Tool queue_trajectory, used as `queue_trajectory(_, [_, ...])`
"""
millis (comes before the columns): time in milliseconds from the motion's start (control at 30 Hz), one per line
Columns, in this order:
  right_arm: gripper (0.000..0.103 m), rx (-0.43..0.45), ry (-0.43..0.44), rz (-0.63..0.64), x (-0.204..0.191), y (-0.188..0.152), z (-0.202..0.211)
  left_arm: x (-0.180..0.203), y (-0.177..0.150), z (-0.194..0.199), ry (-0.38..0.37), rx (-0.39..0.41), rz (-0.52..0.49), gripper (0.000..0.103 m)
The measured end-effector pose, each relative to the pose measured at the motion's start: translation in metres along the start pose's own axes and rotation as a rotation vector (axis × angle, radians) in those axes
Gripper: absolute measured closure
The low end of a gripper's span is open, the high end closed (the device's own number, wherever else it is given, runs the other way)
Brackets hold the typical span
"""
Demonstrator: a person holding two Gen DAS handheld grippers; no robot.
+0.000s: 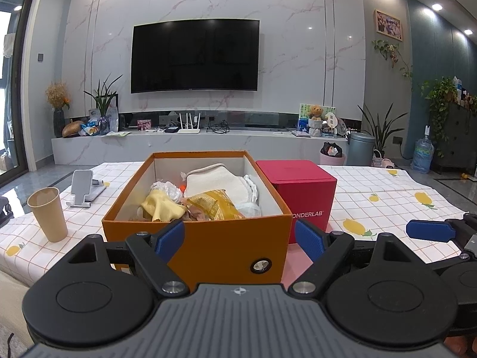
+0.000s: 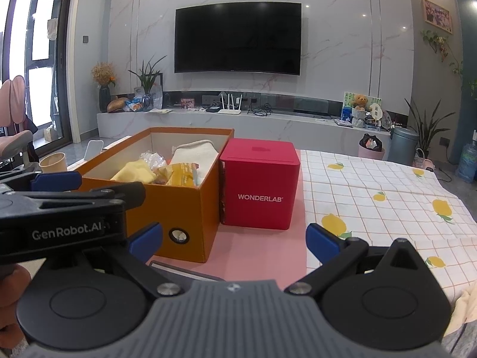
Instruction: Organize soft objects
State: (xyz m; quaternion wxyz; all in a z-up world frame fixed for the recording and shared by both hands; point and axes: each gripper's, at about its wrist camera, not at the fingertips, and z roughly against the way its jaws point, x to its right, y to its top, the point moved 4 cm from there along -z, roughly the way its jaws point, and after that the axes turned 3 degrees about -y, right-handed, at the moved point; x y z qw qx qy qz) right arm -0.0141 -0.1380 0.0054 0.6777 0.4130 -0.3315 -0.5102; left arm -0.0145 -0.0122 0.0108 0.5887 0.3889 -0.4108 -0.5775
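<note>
Black linkage arms, blue-padded jaws, grey ribbed body, silver screws

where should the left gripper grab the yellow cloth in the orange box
Grip the raised fold of the yellow cloth that bunches up at the near left of the orange box. Come from above, over the near wall, with the left gripper open. The cloth lies loose on top of the pile, so a top pinch looks easiest.

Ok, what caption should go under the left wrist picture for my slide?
Open left gripper faces an orange box of soft things beside a red box on the lemon tablecloth.
</note>
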Motion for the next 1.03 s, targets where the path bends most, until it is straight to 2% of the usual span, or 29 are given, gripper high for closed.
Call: queue_trajectory(1033, [0.003, -0.014, 0.004, 0.005, -0.0004, -0.0012, -0.0011, -0.0002, -0.0040, -0.0013, 0.003, -0.010, 0.000, 0.005])
